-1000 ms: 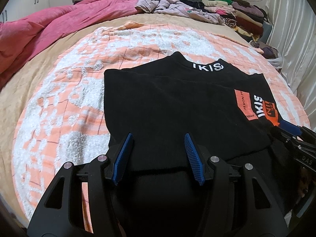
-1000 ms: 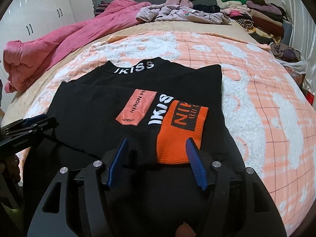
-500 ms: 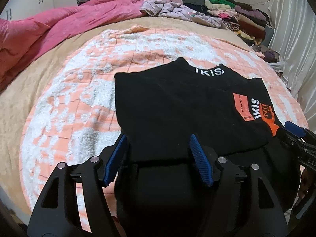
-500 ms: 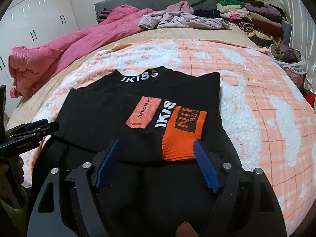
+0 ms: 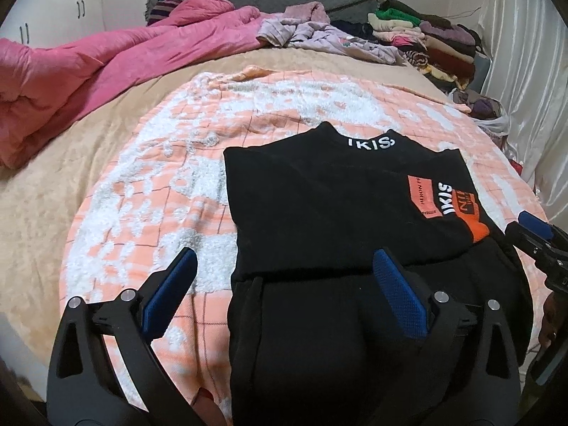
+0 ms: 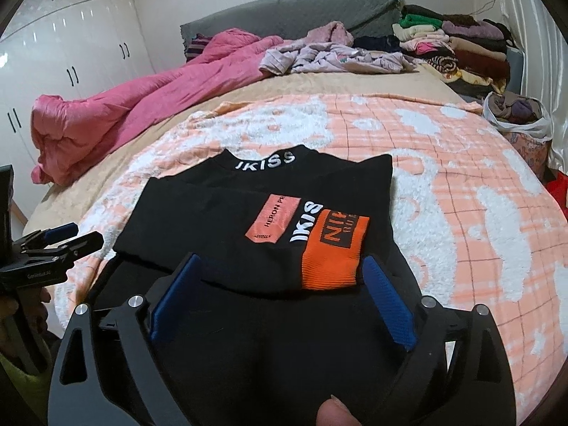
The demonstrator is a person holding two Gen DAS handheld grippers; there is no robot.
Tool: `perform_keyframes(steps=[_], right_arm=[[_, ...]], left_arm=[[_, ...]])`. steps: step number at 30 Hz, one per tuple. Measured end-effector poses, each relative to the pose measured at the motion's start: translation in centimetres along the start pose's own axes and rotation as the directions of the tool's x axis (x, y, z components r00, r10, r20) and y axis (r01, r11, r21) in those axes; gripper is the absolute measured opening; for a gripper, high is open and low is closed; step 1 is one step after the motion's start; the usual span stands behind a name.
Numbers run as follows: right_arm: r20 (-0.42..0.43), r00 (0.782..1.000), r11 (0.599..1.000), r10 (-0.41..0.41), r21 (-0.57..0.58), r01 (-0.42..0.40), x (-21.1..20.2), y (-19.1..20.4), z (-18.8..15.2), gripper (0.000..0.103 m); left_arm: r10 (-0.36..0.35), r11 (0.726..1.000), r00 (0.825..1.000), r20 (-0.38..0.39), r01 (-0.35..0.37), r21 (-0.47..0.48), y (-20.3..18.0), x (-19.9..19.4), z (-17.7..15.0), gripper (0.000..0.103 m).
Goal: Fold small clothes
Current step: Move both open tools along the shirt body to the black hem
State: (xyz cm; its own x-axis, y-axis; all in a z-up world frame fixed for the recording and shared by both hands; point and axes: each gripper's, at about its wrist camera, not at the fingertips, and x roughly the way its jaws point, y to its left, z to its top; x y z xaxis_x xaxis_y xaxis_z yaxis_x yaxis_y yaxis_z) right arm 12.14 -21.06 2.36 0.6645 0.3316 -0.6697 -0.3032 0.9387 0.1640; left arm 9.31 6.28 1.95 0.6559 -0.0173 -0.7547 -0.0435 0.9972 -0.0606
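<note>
Black sweater (image 6: 220, 220) lies flat on the orange-and-white blanket (image 6: 461, 177), sleeves folded across its body so the orange cuff (image 6: 333, 252) shows. Left gripper (image 5: 284, 291) and right gripper (image 6: 280, 298) hover spread, grasping nothing, probably aligned for the bottom hem.

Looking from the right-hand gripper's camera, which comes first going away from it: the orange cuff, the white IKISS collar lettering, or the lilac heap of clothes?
From the right gripper:
1. Orange cuff, just ahead between the fingers, slightly right.
2. White IKISS collar lettering, further up the black top, centre.
3. Lilac heap of clothes, far end of the bed by the grey headboard.
</note>
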Motion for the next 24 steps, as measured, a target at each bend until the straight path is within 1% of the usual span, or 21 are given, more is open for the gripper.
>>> perform_keyframes(steps=[14,24], right_arm=[[0.051,0.999,1.000,0.007,-0.019,-0.006,-3.8,0.1,-0.7,0.092],[0.054,0.999,0.999,-0.003,-0.042,0.005,-6.0,-0.4,-2.1,0.092]], left_arm=[[0.013,1.000,1.000,0.026,-0.013,-0.015,0.3,-2.7,-1.0,0.093],[0.022,1.000,0.999,0.027,-0.022,-0.008,0.7,-4.3,-2.4,0.093]])
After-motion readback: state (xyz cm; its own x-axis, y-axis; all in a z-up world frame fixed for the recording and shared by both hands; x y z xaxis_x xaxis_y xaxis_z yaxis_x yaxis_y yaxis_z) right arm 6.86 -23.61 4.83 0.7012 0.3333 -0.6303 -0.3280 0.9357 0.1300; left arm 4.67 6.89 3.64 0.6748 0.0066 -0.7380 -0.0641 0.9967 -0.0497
